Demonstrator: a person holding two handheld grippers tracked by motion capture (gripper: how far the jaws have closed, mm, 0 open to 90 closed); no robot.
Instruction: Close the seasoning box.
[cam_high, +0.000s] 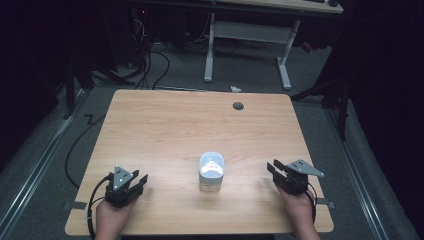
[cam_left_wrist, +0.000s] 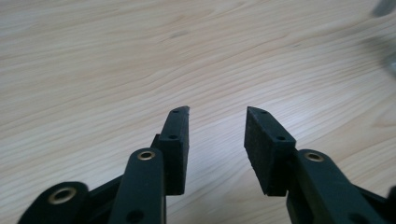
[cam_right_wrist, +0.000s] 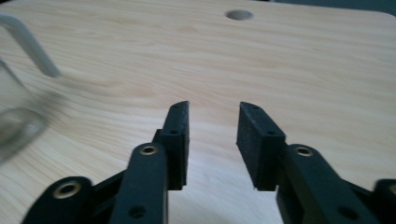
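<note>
Clear container (cam_high: 212, 171) on table (cam_high: 165, 125) between left gripper (cam_high: 131, 184) and right gripper (cam_high: 278, 171) (fingers of both apart, empty)

Bright tabletop, dark surroundings, blurred edges

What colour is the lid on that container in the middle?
White lid on a clear container; shows best in the high view.

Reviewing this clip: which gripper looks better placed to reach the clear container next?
Marginally the right gripper: its open jaws angle toward the clear container. The left gripper, also open, sits slightly farther off.
</note>
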